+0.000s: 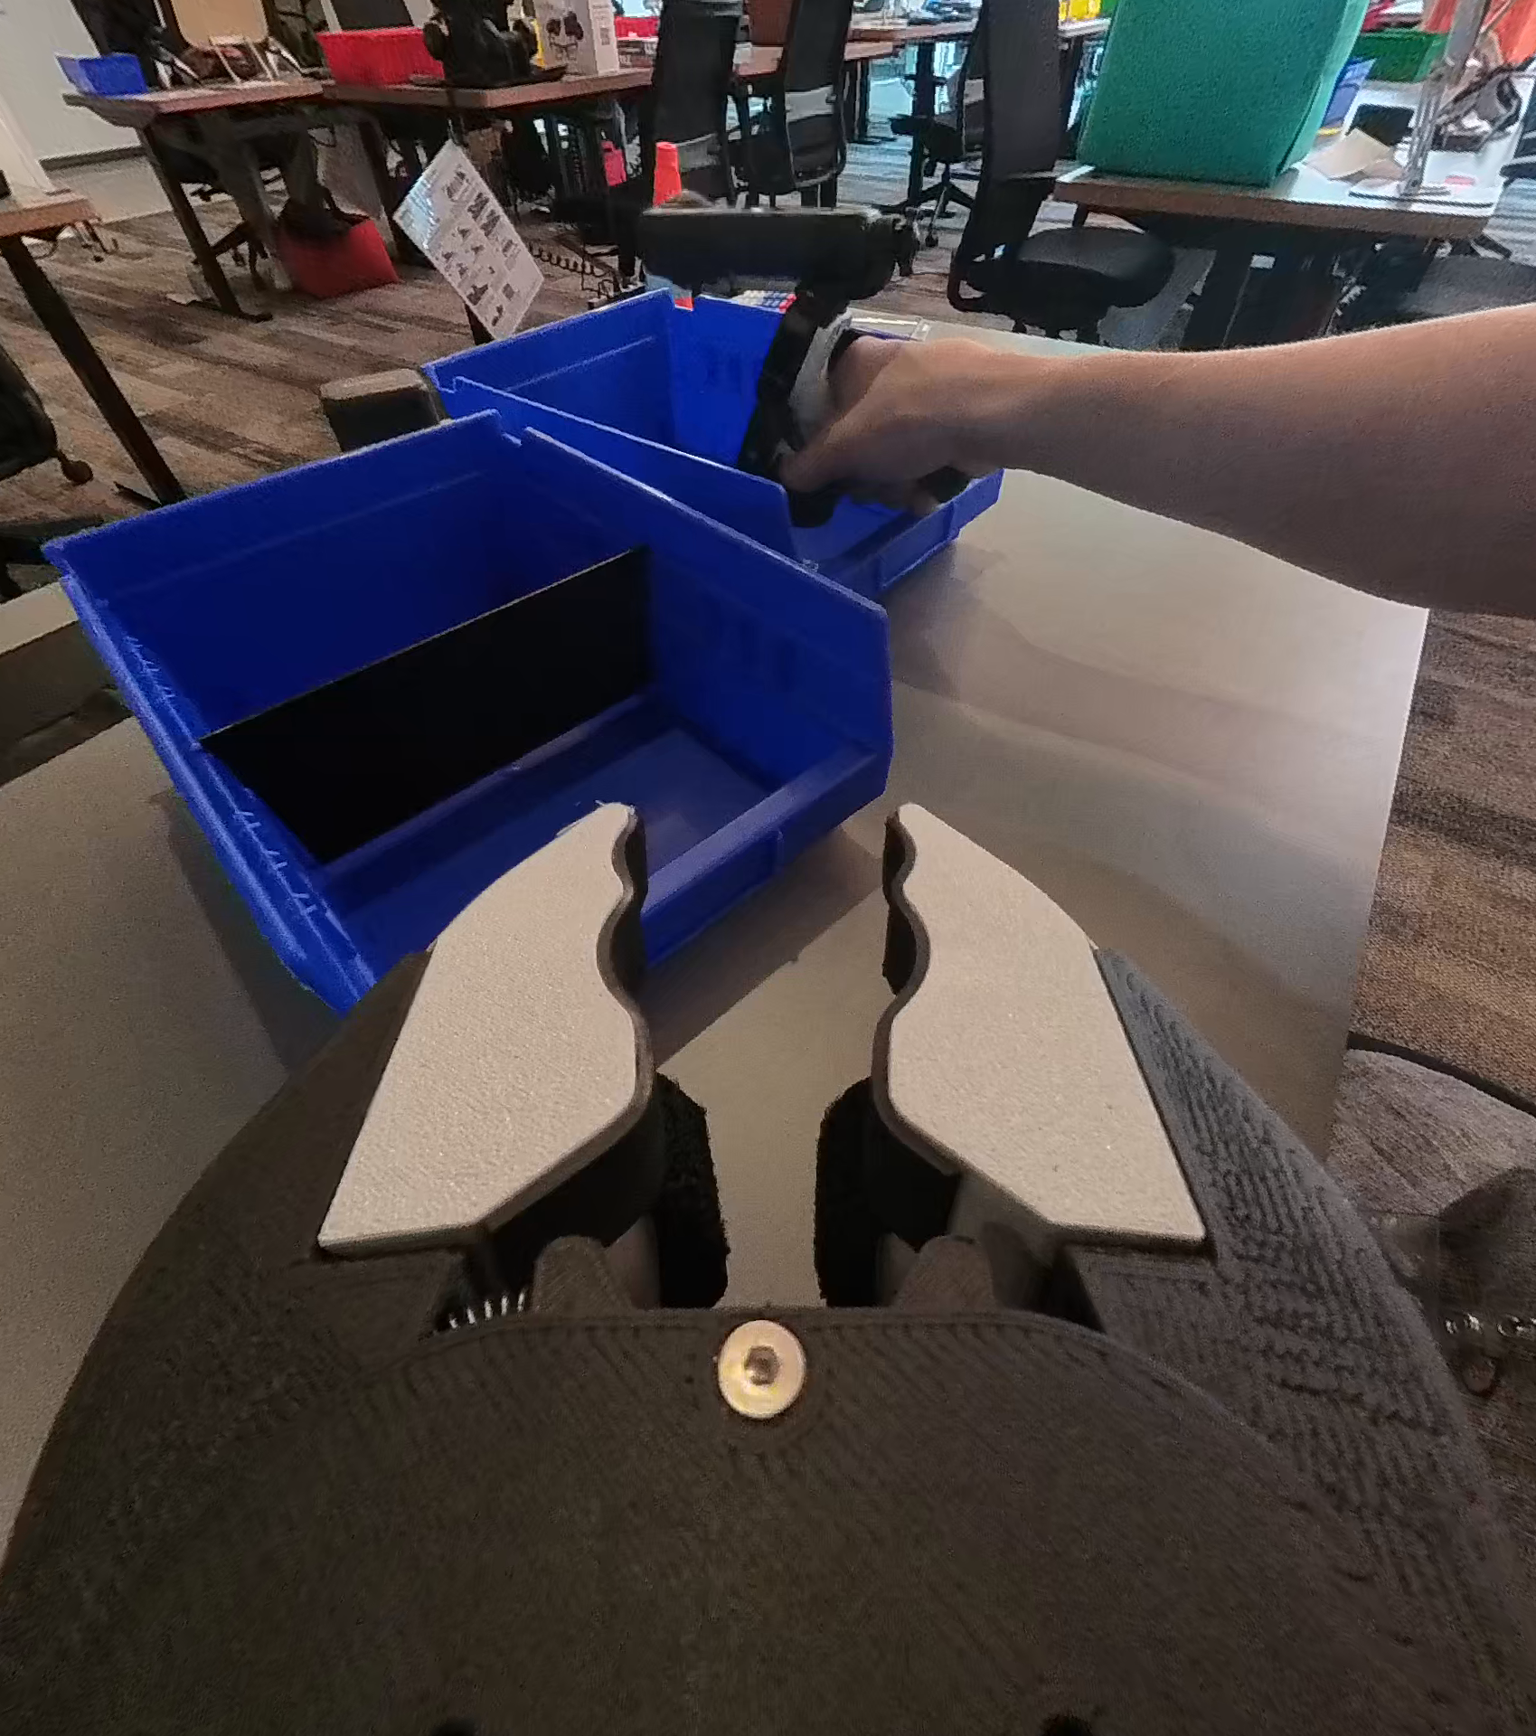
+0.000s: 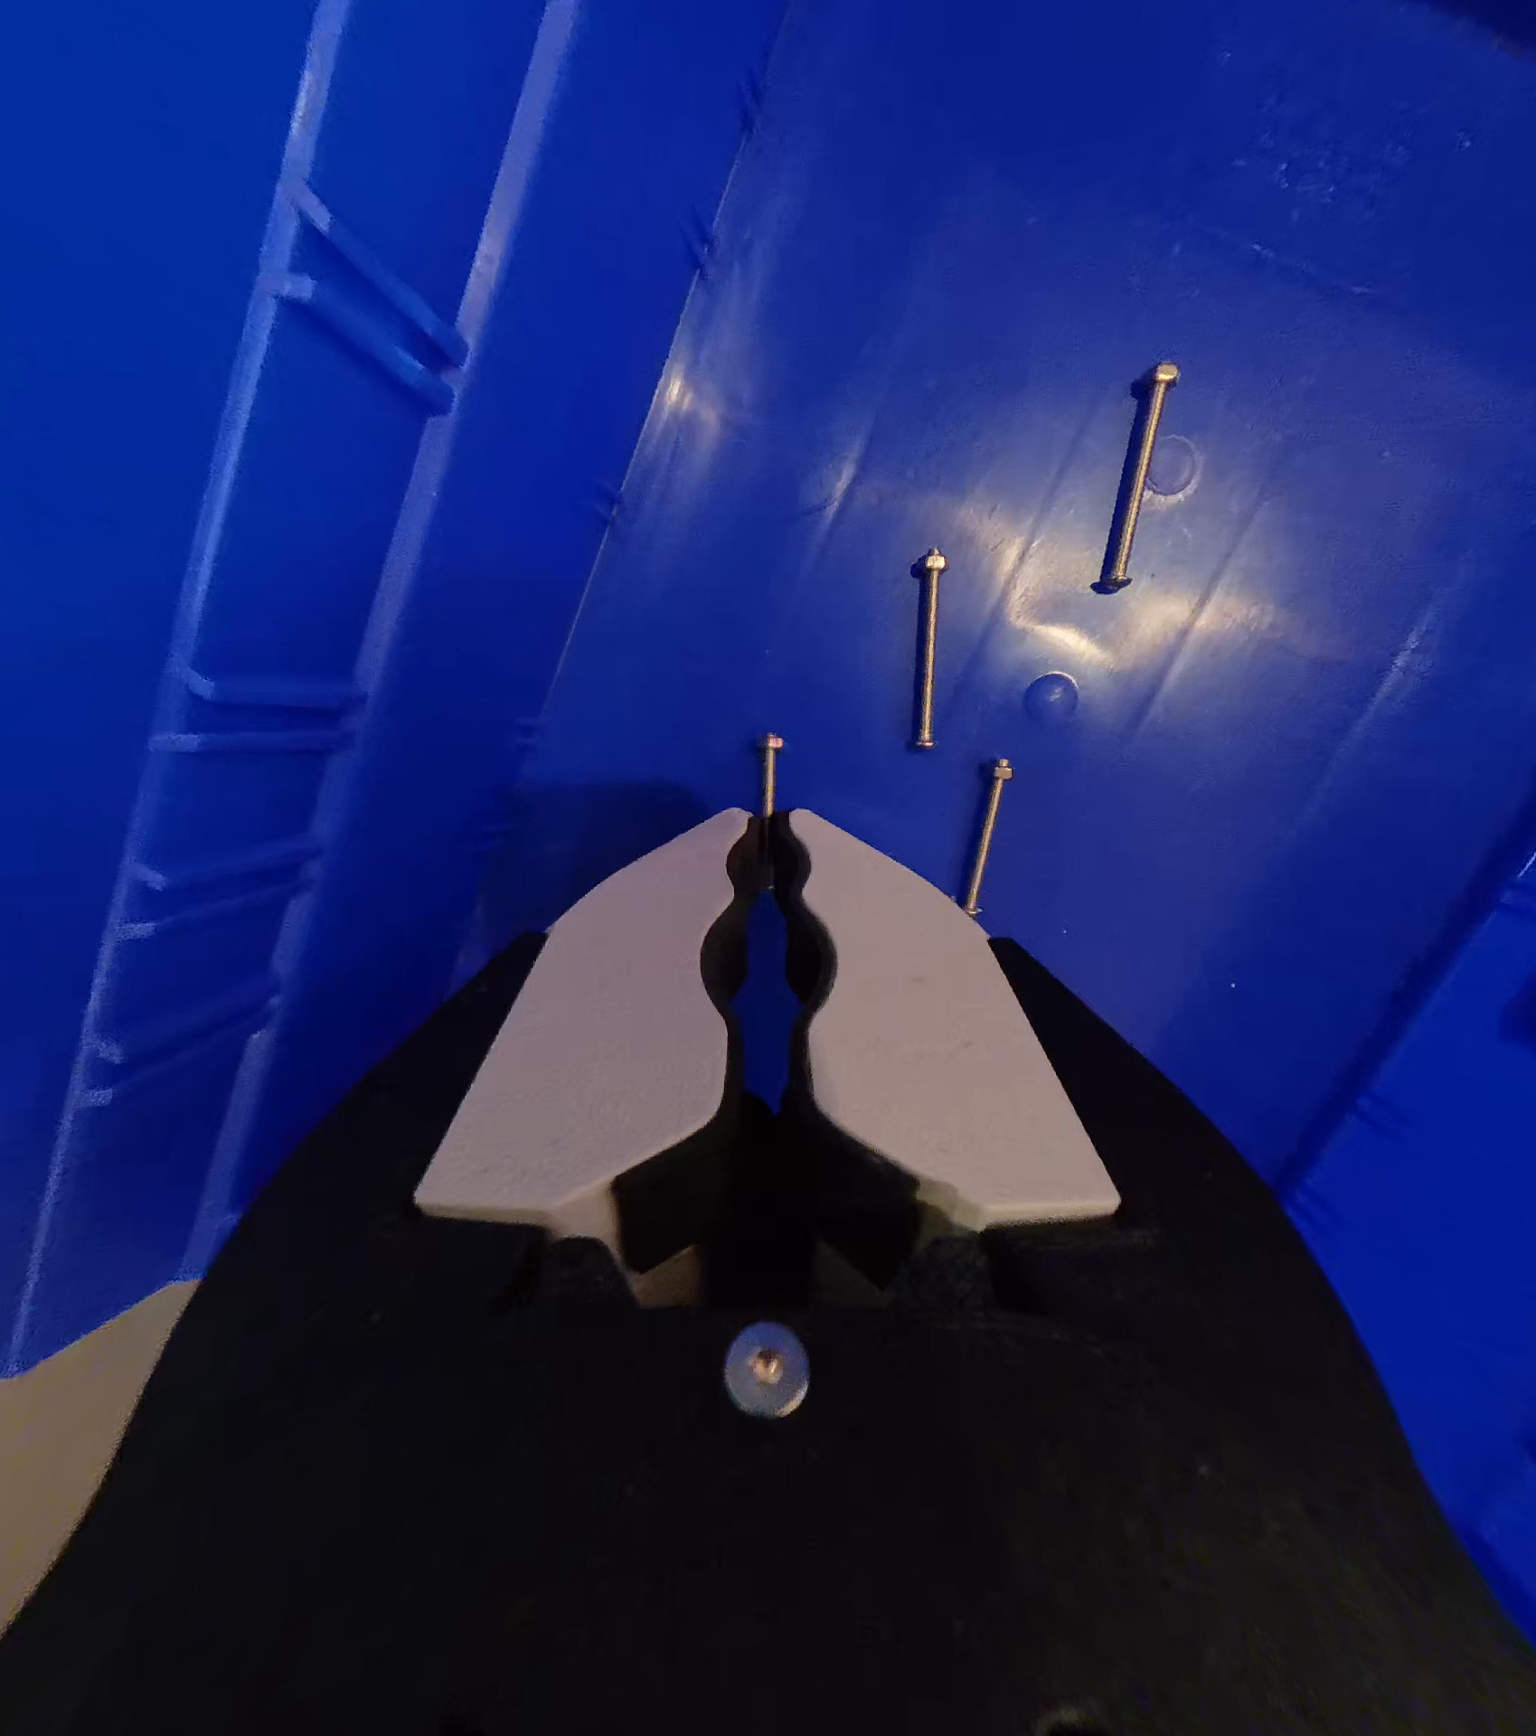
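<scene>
Left gripper (image 1: 764, 883) is just hanging over the grey table (image 1: 1121, 751) with its fingers spread apart and nothing between them, pointed at the near blue bin (image 1: 773, 658). That bin has a black divider panel (image 1: 435, 695) standing across its inside, and the compartment on the gripper's side looks bare from here.

Right gripper (image 2: 768, 827) is a different story: it's down inside the far blue bin (image 1: 613, 376), held by a person's hand (image 1: 895, 423) with the forearm reaching in from the right. Its fingertips are pinched together on a thin metal bolt (image 2: 769, 775), whose nut end pokes out past the tips. Can't really tell if the bolt is lifted or lying flat on the bin floor (image 2: 1309, 845).

Three more long bolts lie loose on that floor: one (image 2: 986, 831) just beside the right fingertip, one (image 2: 927, 648) a bit farther on, and the longest-looking one (image 2: 1139, 474) farthest off. The two bins sit almost touching, side by side on the table.
</scene>
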A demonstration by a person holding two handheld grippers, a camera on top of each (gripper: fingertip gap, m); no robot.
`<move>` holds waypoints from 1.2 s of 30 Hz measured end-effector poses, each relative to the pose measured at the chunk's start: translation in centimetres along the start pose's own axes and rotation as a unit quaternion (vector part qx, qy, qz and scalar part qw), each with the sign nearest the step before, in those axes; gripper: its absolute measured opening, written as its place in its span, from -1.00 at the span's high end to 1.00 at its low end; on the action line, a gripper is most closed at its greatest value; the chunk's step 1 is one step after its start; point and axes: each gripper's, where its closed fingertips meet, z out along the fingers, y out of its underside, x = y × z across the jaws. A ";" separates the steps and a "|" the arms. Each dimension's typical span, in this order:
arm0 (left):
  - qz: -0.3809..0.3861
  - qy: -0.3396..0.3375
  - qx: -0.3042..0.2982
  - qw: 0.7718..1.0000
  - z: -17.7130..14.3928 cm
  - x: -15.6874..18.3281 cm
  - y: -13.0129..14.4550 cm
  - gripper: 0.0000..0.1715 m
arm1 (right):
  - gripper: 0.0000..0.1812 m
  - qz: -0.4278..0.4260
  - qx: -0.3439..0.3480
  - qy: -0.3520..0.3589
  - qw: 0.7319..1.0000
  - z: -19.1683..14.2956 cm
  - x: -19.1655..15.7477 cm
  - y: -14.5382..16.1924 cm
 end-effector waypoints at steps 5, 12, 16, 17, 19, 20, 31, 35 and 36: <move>-0.001 -0.005 0.002 1.000 -0.4 -0.4 0.0 0.44 | 0.95 -0.002 -0.009 0.011 1.000 0.2 0.2 0.0; 0.000 -0.009 0.003 1.000 -0.8 -0.7 -0.1 0.44 | 0.88 -0.003 -0.005 0.020 1.000 0.0 0.1 -0.5; 0.001 -0.009 0.002 1.000 -0.8 -0.7 -0.2 0.44 | 0.86 -0.005 0.016 0.025 1.000 -1.3 0.2 -1.6; 0.001 -0.009 0.001 1.000 -0.8 -0.7 -0.2 0.44 | 0.86 -0.007 0.025 0.026 0.999 -1.9 0.2 -2.1; 0.002 -0.010 0.000 1.000 -0.8 -0.8 -0.2 0.45 | 0.88 -0.013 0.045 0.027 0.999 -3.2 0.0 -2.9; 0.002 -0.013 0.000 1.000 -0.8 -0.8 -0.3 0.45 | 0.88 -0.018 0.061 0.029 0.998 -4.0 -0.2 -3.5; 0.007 -0.032 -0.004 0.999 -1.3 -0.9 -1.0 0.47 | 0.91 -0.134 0.306 0.068 0.940 -18.0 -6.2 -5.4; -0.001 -0.041 -0.005 0.999 -1.7 -0.8 -1.4 0.49 | 0.84 -0.159 0.385 0.082 0.905 -22.3 -8.6 -2.2; -0.004 -0.041 -0.004 0.999 -1.8 -0.7 -1.5 0.49 | 0.81 -0.163 0.400 0.079 0.899 -22.9 -9.3 -1.1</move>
